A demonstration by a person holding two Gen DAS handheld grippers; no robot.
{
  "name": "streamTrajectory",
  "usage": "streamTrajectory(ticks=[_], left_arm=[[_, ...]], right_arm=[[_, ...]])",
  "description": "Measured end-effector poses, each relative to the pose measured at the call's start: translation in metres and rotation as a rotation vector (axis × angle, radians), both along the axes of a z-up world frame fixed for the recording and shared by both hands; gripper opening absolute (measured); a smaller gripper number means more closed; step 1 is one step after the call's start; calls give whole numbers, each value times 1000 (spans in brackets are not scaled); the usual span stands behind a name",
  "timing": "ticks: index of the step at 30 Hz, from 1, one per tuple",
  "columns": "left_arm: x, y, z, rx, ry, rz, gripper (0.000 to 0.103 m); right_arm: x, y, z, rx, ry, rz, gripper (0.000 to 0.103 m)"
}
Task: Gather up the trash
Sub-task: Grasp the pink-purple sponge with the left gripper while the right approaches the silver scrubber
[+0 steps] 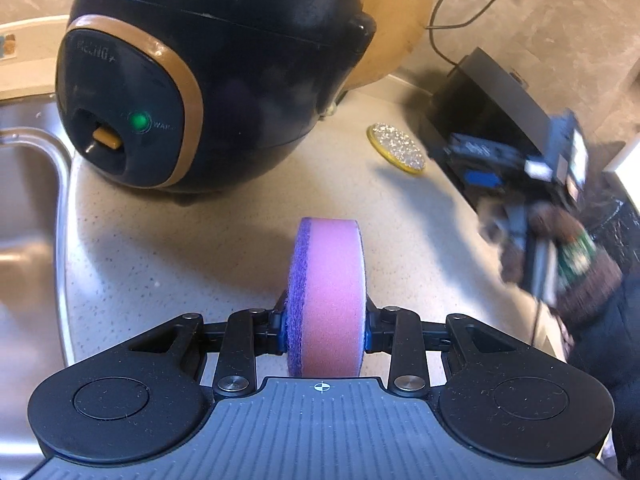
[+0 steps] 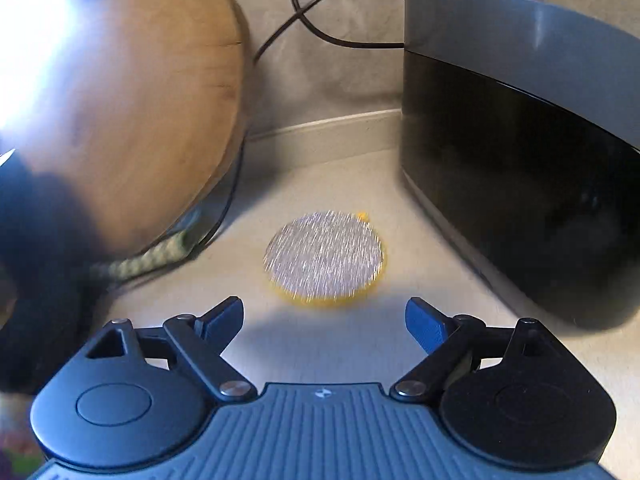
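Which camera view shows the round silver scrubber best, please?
The right wrist view: the scrubber lies centred, close ahead of the open right gripper, though blurred. The left wrist view shows it small, off to the side.

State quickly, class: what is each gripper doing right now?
Left gripper: closed, holding the pink and purple sponge.
Right gripper: open, holding nothing, with the round silver scrubber lying on the counter just ahead of it.

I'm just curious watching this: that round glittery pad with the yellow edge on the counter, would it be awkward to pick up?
Probably a little. The round scouring pad lies flat on the counter, so the open right gripper has only a low rim to pinch. It looks thin and spongy, likely light and bendy rather than fragile. Lying flat, it shouldn't roll.
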State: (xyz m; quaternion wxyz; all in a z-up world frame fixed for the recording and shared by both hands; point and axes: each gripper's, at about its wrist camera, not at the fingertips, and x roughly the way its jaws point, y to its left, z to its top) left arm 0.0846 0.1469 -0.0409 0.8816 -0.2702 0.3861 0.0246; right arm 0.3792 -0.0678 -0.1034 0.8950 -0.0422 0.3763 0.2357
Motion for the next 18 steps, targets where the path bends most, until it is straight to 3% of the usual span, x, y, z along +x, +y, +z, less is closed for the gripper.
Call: streamTrajectory(ticks=[8,12,14,18], left_arm=[[-1,9,-13,-38,-8,-30,36],[2,13,-22,-60,-1,-30,36],[2,14,-25,-69,2,-33,36],[2,15,-30,-77,12,-38,36]], right_arm=[[65,50,-31,-83,12,-52,89],[88,51,-41,-15,84,-86,90],[93,56,-47,-26,112,-76,101],[87,71,-56,-127,69,-23,103]])
